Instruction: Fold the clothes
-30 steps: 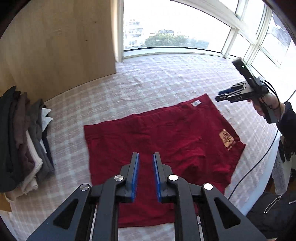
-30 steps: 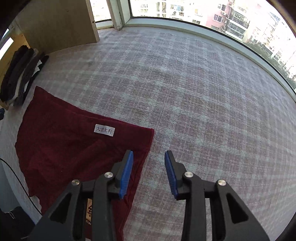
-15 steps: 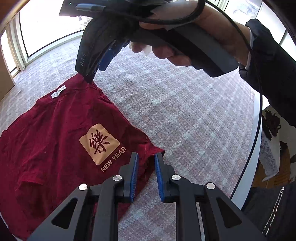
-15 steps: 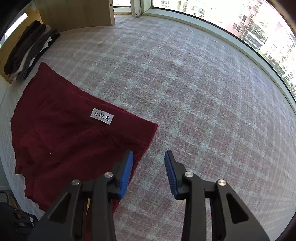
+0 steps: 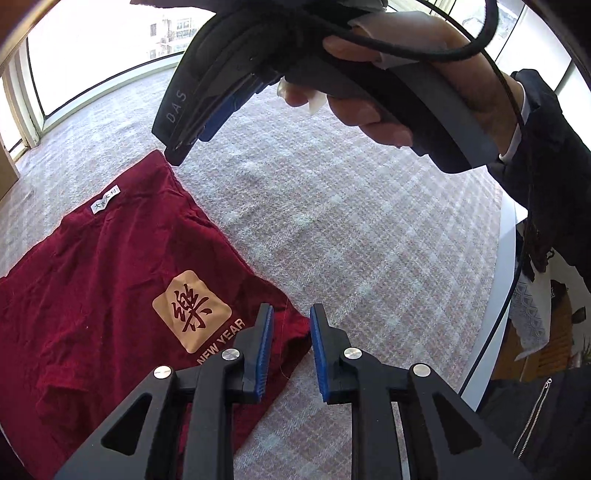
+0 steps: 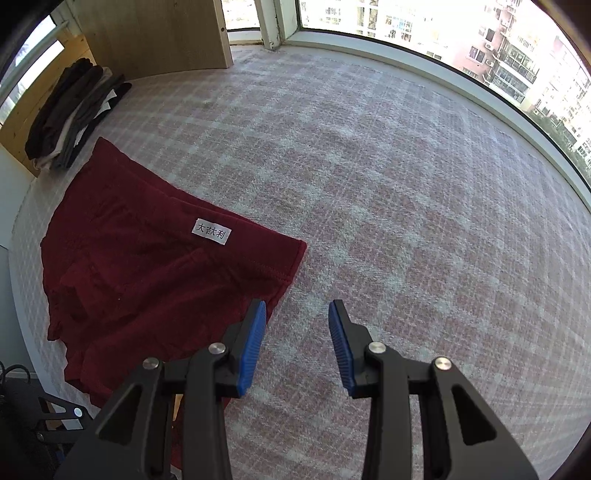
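A dark red garment [image 5: 110, 295] lies flat on the checked bed cover, with a gold patch reading NEW YEAR [image 5: 192, 310] and a white label [image 5: 105, 199]. My left gripper [image 5: 291, 314] is open just above the garment's near right corner, with nothing between its fingers. In the same view a hand [image 5: 369, 110] holds my right gripper [image 5: 177, 147] above the garment's far right corner. In the right wrist view the right gripper [image 6: 297, 310] stands open and empty over the cover, just right of the garment [image 6: 147, 277] edge, near its label [image 6: 211, 231].
A stack of folded dark clothes [image 6: 74, 110] sits by a wooden panel [image 6: 155, 33] at the far left. The checked cover [image 6: 406, 184] stretches to the windows. The bed's edge [image 5: 498, 295] runs at the right, with a cable [image 5: 491, 332] hanging beside it.
My left gripper swung from the garment's near side to its right corner by the gold patch and came lower. The right gripper stayed near the label corner, open throughout.
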{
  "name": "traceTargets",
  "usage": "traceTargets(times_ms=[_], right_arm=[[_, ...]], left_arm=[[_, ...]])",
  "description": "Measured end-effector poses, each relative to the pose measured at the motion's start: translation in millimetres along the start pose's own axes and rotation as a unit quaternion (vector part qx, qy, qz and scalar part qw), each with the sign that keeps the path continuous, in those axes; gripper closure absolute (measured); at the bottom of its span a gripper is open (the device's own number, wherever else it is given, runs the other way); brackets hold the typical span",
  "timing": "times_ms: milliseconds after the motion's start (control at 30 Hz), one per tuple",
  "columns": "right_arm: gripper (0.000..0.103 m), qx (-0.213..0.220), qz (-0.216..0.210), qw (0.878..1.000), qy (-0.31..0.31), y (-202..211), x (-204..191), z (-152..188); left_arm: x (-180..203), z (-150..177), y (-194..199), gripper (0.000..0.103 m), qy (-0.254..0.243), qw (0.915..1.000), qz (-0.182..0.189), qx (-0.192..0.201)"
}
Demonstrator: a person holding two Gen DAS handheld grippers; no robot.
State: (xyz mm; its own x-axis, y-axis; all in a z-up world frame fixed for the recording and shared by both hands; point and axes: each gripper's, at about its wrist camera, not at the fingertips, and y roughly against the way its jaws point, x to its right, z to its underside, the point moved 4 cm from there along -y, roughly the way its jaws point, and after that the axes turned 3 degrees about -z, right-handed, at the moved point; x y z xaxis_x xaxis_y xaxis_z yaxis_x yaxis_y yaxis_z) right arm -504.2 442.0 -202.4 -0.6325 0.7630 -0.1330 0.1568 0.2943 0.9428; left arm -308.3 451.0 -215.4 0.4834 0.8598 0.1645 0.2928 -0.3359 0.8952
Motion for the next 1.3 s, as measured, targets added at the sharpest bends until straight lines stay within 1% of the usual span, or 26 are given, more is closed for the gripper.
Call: traceTargets(times_ms=[133,167,200,233,267,367,500,533,567,633,667,733,767,800,833,867,900,933,967,1033,1067,1133,1167,1200,1267,1300], right_arm=[[0.068,0.003,-0.004,1.0,-0.002,7.2,2.2,2.7],[0.068,0.006,-0.003,1.0,-0.003,9.8,1.9,3.4],[0.068,0.008,-0.002,1.0,-0.003,12.8,1.5,4.1],[0.068,0.011,-0.002,1.0,-0.002,16.2,1.4,4.9],[0.068,0.013,-0.001,1.0,-0.002,19.5,1.3,5.6],[0.068,0.019,0.001,1.0,0.003,29.5,-0.2,8.2],[0.068,0.02,0.008,1.0,0.01,37.5,-1.8,10.2],[0.068,0.02,0.008,1.0,0.011,38.7,-2.0,10.3],[0.068,0.019,0.007,1.0,0.012,39.6,-2.8,10.3],[0.068,0.019,0.004,1.0,0.017,40.4,-6.2,9.8],[0.068,0.019,0.002,1.0,0.019,40.3,-8.5,9.6],[0.068,0.012,-0.023,1.0,0.012,38.4,-16.4,13.0],[0.068,0.008,-0.04,0.999,0.008,37.2,-20.9,15.6],[0.068,0.003,-0.055,0.998,0.005,35.7,-25.7,18.8],[0.068,-0.001,-0.065,0.998,0.006,33.4,-31.9,24.2],[0.068,-0.006,-0.074,0.997,0.007,31.1,-38.0,29.6],[0.068,-0.011,-0.082,0.997,0.009,28.5,-44.2,35.1],[0.068,-0.017,-0.082,0.996,0.013,24.6,-46.9,42.1],[0.068,-0.023,-0.081,0.996,0.019,20.9,-37.7,52.4],[0.068,-0.032,-0.08,0.996,0.027,14.3,-35.5,64.4],[0.068,-0.034,-0.083,0.996,0.028,12.1,-38.3,66.3],[0.068,-0.036,-0.087,0.995,0.026,7.4,-40.4,66.4],[0.068,-0.037,-0.088,0.995,0.026,0.7,-41.1,68.0],[0.068,-0.038,-0.087,0.995,0.026,0.4,-42.4,68.0],[0.068,-0.039,-0.083,0.995,0.027,-0.4,-46.3,68.1],[0.067,-0.04,-0.083,0.995,0.028,-3.1,-49.0,72.9]], left_arm=[[8.0,-4.1,-18.4,0.083,-0.035,0.9988,-0.017,-0.029],[8.3,-3.9,-20.5,0.085,-0.035,0.9988,-0.016,-0.032],[8.7,-3.7,-22.6,0.096,-0.035,0.9987,-0.016,-0.035],[8.9,-3.4,-24.1,0.103,-0.034,0.9986,-0.015,-0.037],[7.4,-3.5,-19.2,0.102,-0.023,0.9993,-0.014,-0.028],[10.4,2.3,12.4,0.102,-0.01,0.9999,0.011,0.008],[22.4,44.4,67.7,0.102,-0.002,0.9976,0.07,-0.002],[22.5,59.9,78.9,0.102,0.005,0.9972,0.074,-0.009],[22.2,74.7,89.5,0.101,0.012,0.9968,0.077,-0.016],[14.2,87.5,97.6,0.081,0.051,0.9961,0.07,-0.02],[12.8,86.1,97.5,0.066,0.057,0.9962,0.066,-0.007],[10.3,85.6,97.9,0.066,0.065,0.996,0.059,0.011],[11.0,84.0,92.4,0.069,0.066,0.9961,0.057,0.009],[13.0,84.1,84.9,0.077,0.061,0.9968,0.051,0.006],[18.5,89.8,84.0,0.082,0.044,0.9982,0.04,0.0],[23.9,100.8,86.9,0.098,0.022,0.9993,0.026,-0.012],[27.0,118.0,90.3,0.103,0.01,0.9988,0.03,-0.037],[30.0,135.2,93.8,0.103,-0.002,0.9976,0.033,-0.061],[33.0,152.4,97.3,0.103,-0.014,0.9955,0.036,-0.086],[38.5,185.8,104.7,0.103,-0.038,0.9895,0.041,-0.133],[36.9,191.9,106.8,0.102,-0.049,0.9889,0.014,-0.14],[33.6,203.7,111.4,0.094,-0.072,0.985,-0.039,-0.152],[31.9,208.5,113.8,0.085,-0.082,0.9823,-0.063,-0.156],[29.1,200.8,114.9,0.07,-0.076,0.9855,-0.066,-0.136],[20.6,177.7,116.0,0.059,-0.043,0.9938,-0.064,-0.08],[18.3,167.0,115.1,0.059,-0.036,0.9959,-0.061,-0.056]])
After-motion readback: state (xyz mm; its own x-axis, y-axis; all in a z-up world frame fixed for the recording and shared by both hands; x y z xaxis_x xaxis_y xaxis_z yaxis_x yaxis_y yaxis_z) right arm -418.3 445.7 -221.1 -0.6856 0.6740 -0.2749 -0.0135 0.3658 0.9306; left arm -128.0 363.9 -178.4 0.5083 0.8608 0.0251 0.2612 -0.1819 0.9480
